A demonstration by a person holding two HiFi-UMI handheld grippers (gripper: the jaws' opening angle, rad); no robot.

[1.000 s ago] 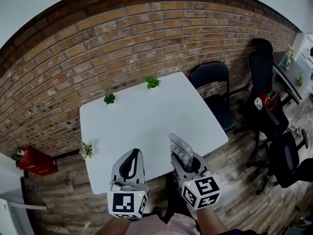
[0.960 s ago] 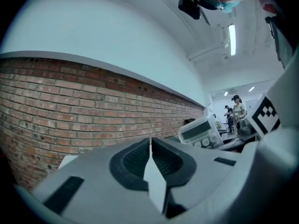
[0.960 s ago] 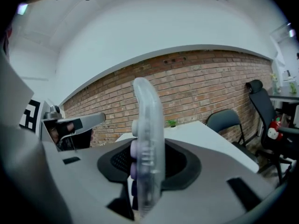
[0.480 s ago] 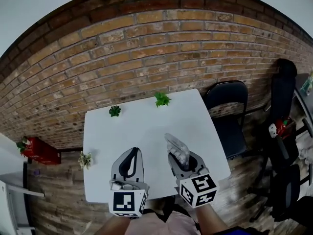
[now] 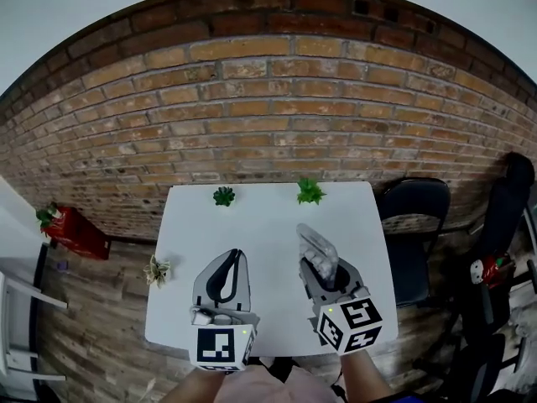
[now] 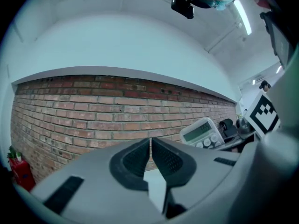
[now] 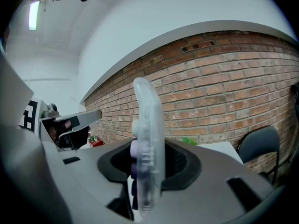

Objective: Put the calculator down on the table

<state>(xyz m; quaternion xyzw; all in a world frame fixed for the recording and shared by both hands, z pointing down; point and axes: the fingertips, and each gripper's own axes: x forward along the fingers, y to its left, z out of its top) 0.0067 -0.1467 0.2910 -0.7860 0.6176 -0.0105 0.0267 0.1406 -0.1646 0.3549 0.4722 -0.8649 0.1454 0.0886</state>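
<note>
A clear-cased calculator with pale keys stands on edge between the jaws of my right gripper, which is shut on it above the near right part of the white table. In the right gripper view the calculator rises edge-on from between the black pads. The left gripper hovers over the table's near left part, its jaws shut with nothing between them. From the left gripper view its fingertips meet, and the calculator shows at the right, face toward the camera.
Two small green plants stand at the table's far edge against the brick wall. A third plant sits off the table's left side. A black chair stands to the right, a red box on the floor at the left.
The view has swung toward the wall, so the table now sits square ahead. Both grippers have travelled forward over the table, the right one keeping its hold on the calculator.
</note>
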